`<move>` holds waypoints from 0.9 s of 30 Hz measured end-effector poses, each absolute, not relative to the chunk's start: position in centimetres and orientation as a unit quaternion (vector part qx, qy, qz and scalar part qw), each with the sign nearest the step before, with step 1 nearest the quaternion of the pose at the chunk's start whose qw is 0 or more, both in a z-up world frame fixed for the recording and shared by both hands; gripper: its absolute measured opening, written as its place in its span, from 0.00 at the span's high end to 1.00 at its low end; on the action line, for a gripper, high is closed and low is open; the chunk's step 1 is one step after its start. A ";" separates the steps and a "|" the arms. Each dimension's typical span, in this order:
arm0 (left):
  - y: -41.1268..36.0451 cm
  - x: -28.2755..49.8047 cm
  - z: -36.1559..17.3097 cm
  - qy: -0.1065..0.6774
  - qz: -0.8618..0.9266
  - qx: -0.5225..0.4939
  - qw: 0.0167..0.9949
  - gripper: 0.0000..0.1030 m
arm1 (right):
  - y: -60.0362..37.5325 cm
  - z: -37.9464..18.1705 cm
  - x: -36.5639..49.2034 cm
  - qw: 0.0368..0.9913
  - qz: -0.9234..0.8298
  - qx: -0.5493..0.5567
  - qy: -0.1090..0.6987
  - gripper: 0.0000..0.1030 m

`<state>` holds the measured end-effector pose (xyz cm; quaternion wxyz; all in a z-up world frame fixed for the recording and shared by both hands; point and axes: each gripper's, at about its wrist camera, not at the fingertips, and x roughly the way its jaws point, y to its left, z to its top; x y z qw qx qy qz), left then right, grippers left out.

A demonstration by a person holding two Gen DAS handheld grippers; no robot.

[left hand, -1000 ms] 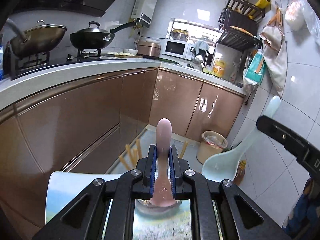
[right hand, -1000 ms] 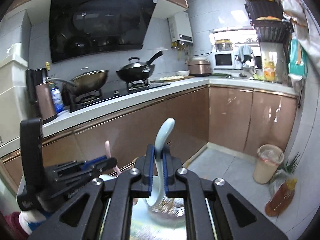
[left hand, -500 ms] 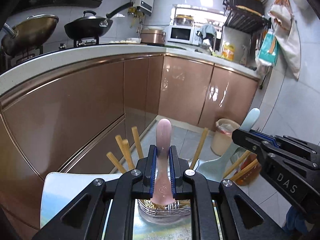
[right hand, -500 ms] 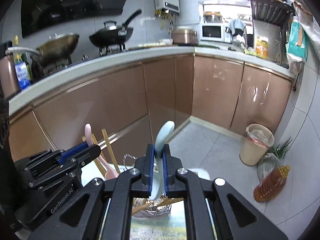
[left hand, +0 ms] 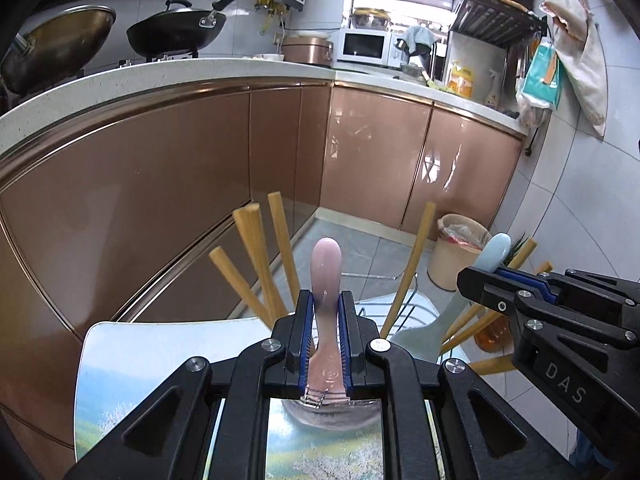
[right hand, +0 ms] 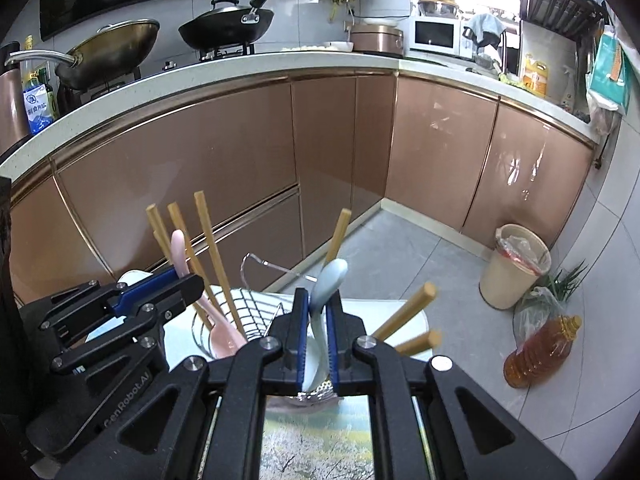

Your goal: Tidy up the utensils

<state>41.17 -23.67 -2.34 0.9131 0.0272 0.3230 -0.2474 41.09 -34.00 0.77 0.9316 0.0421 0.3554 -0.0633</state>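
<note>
My left gripper (left hand: 325, 300) is shut on the handle of a pink spoon (left hand: 326, 264), which stands upright with its bowl down in a wire utensil holder (right hand: 256, 312). Close beside it on the right, my right gripper (right hand: 318, 296) is shut on a light blue spoon (right hand: 330, 276), bowl also downward at the holder. Several wooden chopsticks (left hand: 256, 260) fan out of the holder around both spoons. In the left wrist view the right gripper (left hand: 476, 276) and blue spoon (left hand: 494, 250) show at the right. In the right wrist view the left gripper (right hand: 188, 282) and pink spoon (right hand: 178, 248) show at the left.
The holder stands on a small table with a landscape print (left hand: 120, 360). Brown cabinet fronts (right hand: 240, 168) rise just beyond it. A bin (right hand: 512, 268) and an oil bottle (right hand: 536, 344) stand on the grey floor at the right. Woks sit on the counter above.
Both grippers have sunk toward the holder with their spoons. The chopsticks and the holder's wire rim have come up into view around the spoons.
</note>
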 end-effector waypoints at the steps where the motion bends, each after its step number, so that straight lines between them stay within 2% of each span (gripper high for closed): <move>1: -23.6 41.1 -2.4 0.323 -0.248 0.026 0.913 0.88 | -33.8 0.7 41.1 0.931 -0.063 0.041 0.356 0.92; 4: -23.3 40.7 -2.2 0.319 -0.248 0.028 0.914 0.86 | -33.4 0.6 40.9 0.929 -0.061 0.039 0.362 0.91; 8: -23.0 40.4 -1.8 0.315 -0.247 0.029 0.916 0.71 | -33.3 0.7 40.3 0.930 -0.063 0.044 0.360 0.88; 11: -22.6 40.0 -1.5 0.312 -0.246 0.025 0.917 0.70 | -33.2 1.1 39.8 0.931 -0.064 0.047 0.355 0.80; 17: -21.1 38.3 -0.4 0.296 -0.245 0.019 0.923 0.63 | -32.9 2.3 38.2 0.938 -0.061 0.050 0.339 0.80; 23: -18.6 35.1 1.4 0.265 -0.233 0.012 0.936 0.49 | -32.2 3.8 35.3 0.948 -0.053 0.057 0.310 0.79; 25: -17.7 33.8 1.9 0.251 -0.225 0.013 0.941 0.42 | -31.8 4.2 33.8 0.952 -0.052 0.055 0.297 0.79; 27: -17.1 32.9 2.2 0.242 -0.217 0.011 0.946 0.34 | -31.4 4.3 32.5 0.954 -0.053 0.057 0.288 0.73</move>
